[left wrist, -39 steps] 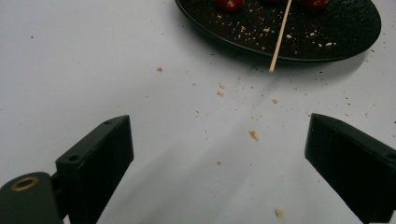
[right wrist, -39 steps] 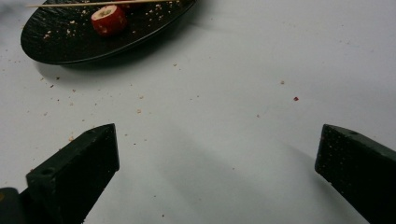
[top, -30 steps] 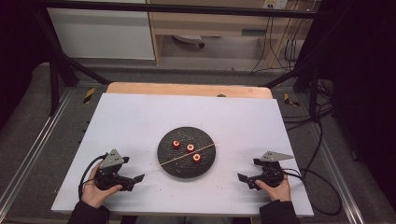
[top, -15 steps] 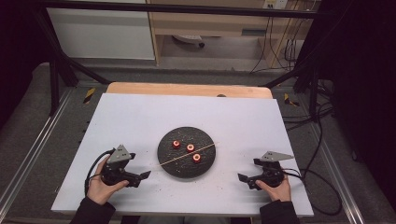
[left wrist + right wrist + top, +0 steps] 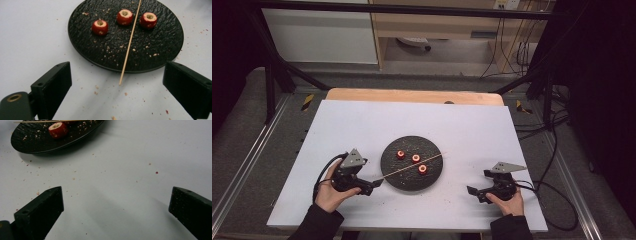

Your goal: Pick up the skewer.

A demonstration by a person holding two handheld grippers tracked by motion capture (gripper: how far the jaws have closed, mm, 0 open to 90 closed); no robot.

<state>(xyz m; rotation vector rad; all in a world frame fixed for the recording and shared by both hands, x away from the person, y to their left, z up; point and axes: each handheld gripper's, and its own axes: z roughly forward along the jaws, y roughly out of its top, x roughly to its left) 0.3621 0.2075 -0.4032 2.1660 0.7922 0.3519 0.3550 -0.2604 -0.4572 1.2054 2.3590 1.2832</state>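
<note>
From the high view we see the dark round plate (image 5: 413,162) in the middle of the white table (image 5: 362,120), with a thin wooden skewer (image 5: 412,166) lying across it. Its long axis runs from the far right down to the near left, and its near end juts over the plate's rim toward the left gripper (image 5: 371,187). That gripper sits just beside the tip, while the right gripper (image 5: 476,193) rests well apart on the other side of the plate, so we judge the left hand (image 5: 328,192) the nearer one for any pickup. Three red cored fruit pieces (image 5: 416,158) sit on the plate, two on the far side of the skewer and one on the near side.

In the left gripper view our jaws stand spread wide with nothing between them. The skewer (image 5: 130,43) points almost straight at us, its near tip resting on the table just past the plate (image 5: 160,47) rim, ahead and roughly centred between the jaws. The fruit pieces (image 5: 100,27) lie farther back, among crumbs.

In the right gripper view the jaws are likewise spread and empty over bare table. The plate (image 5: 37,143) lies off to the upper left with one fruit piece (image 5: 58,130) on it, and the pale line at the top edge is probably the skewer (image 5: 47,121).
</note>
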